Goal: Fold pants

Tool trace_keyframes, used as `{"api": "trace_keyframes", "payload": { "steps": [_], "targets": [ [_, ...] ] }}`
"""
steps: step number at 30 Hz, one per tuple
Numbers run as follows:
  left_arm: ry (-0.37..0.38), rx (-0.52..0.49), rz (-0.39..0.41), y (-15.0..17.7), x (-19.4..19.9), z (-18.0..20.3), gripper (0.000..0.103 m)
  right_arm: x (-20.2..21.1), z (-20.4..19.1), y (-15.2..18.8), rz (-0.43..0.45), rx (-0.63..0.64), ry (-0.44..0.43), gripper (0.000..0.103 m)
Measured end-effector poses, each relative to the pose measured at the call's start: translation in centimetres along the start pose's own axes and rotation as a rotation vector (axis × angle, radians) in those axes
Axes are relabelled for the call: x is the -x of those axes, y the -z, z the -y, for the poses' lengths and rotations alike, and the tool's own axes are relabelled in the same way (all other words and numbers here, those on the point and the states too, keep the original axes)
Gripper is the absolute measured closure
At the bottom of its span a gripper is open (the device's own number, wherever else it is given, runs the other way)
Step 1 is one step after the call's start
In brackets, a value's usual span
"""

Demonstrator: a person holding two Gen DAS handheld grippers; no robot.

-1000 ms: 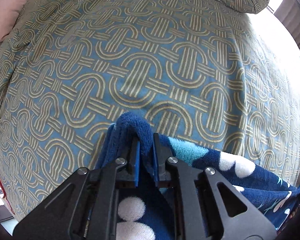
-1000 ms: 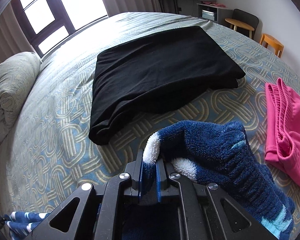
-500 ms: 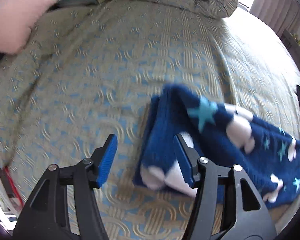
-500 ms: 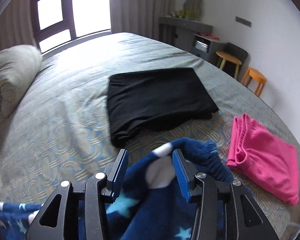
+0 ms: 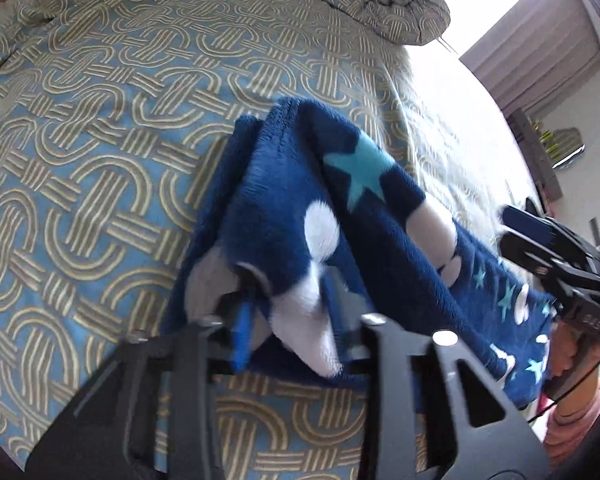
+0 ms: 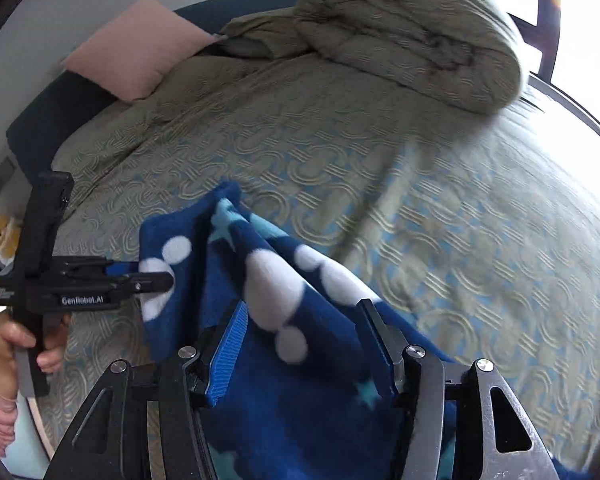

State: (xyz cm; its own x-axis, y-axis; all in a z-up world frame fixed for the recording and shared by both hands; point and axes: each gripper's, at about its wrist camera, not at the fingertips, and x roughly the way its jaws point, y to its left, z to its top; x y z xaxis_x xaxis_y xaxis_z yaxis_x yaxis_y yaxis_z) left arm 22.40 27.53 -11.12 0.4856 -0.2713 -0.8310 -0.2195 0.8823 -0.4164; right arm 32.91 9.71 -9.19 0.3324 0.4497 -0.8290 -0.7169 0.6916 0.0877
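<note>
Pants: the blue fleece pants (image 5: 300, 216), with white dots and pale stars, are seen bunched on the patterned bedspread (image 5: 80, 140), partly lifted between the two grippers.
Left gripper: the left gripper (image 5: 288, 312) is placed around a white-and-blue edge; its jaws are apart, so nothing is clamped yet.
Right gripper: the right gripper (image 6: 308, 348) is also spread wide, with cloth lying loosely between the blue pads.
Step in hand: a new hold is probably being taken for the next fold.
Advice: all layers of the edge should be gathered before the jaws are closed, and both corners should be taken evenly.
Surroundings: a rolled duvet (image 6: 412, 32) and a pink pillow (image 6: 140, 48) are lying well apart from the pants.
</note>
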Motion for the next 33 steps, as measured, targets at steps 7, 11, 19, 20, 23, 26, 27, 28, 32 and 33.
{"api": "trace_keyframes", "payload": {
  "steps": [7,11,19,20,23,26,27,28,32,33],
  "targets": [
    [0.086,-0.027,0.102,-0.1,2.9,-0.8,0.094,-7.3,-2.9,-4.5,-0.102,0.065,-0.092,0.046],
    [0.112,-0.074,0.167,0.6,6.0,0.0,0.094,-8.8,-3.4,-5.3,-0.128,0.027,-0.142,0.100],
    [-0.075,-0.112,0.220,1.3,7.0,-1.2,0.091,-6.8,-3.1,-6.9,0.010,-0.007,-0.079,0.096],
    [-0.097,-0.079,0.181,1.5,6.1,-2.0,0.091,-7.4,-2.9,-7.0,0.006,-0.016,-0.049,0.093],
    [-0.085,-0.019,0.110,2.2,4.4,-3.5,0.091,-9.2,-1.9,-7.1,-0.084,-0.057,-0.011,0.087],
    [-0.088,-0.019,0.092,2.6,3.9,-3.7,0.078,-7.2,0.0,-6.2,-0.070,-0.099,-0.016,0.078],
    [-0.079,-0.018,0.094,2.4,3.8,-3.7,0.072,-6.2,0.8,-5.6,-0.065,-0.090,-0.008,0.075],
    [-0.067,-0.015,0.102,2.2,3.7,-3.6,0.059,-5.1,1.4,-5.0,-0.061,-0.070,0.008,0.070],
    [-0.042,-0.040,0.138,0.5,2.7,-2.6,0.051,-1.6,3.7,-2.4,-0.070,0.007,0.137,0.059],
    [-0.028,-0.051,0.132,0.0,2.2,-2.3,0.051,-0.5,4.6,-1.2,-0.078,0.005,0.157,0.059]
  ]
}}
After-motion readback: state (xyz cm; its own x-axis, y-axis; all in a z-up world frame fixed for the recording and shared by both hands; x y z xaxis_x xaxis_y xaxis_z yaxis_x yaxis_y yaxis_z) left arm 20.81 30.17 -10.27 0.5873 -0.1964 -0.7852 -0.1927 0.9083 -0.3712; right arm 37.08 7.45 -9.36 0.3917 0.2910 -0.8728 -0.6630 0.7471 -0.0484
